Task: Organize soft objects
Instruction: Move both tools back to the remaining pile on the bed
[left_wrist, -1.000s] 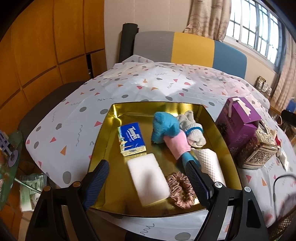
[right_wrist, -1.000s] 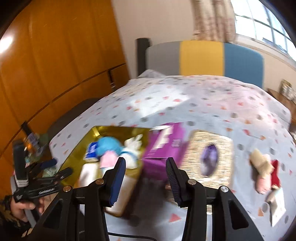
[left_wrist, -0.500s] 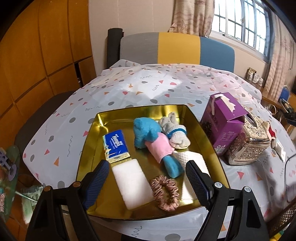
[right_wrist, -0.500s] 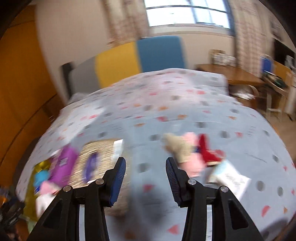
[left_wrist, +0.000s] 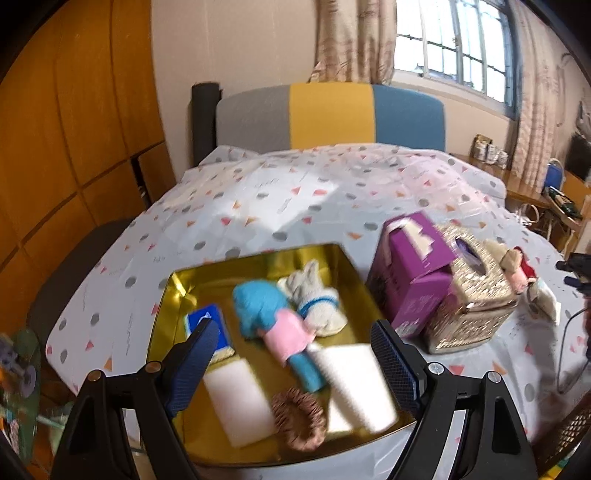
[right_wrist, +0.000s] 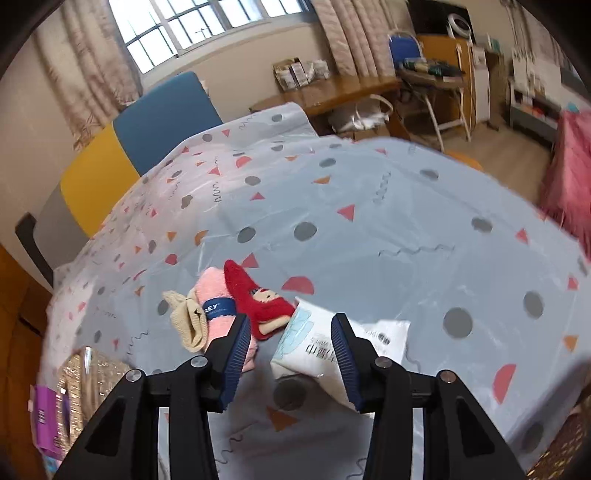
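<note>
In the left wrist view a gold tray holds a blue-and-pink sock roll, a white sock bundle, a blue tissue pack, two white pads, and a brown scrunchie. My left gripper is open and empty above the tray's near half. In the right wrist view a red sock, a pink sock roll, a beige sock and a white packet lie on the sheet. My right gripper is open just before them.
A purple tissue box and a glittery gold tissue box stand right of the tray. The spotted sheet covers the bed. A headboard is at the back, a wooden desk and chairs beyond the bed.
The right gripper has swung right from the tray and boxes to the socks and white packet. The left gripper has pulled back and lifted slightly, staying open over the tray.
</note>
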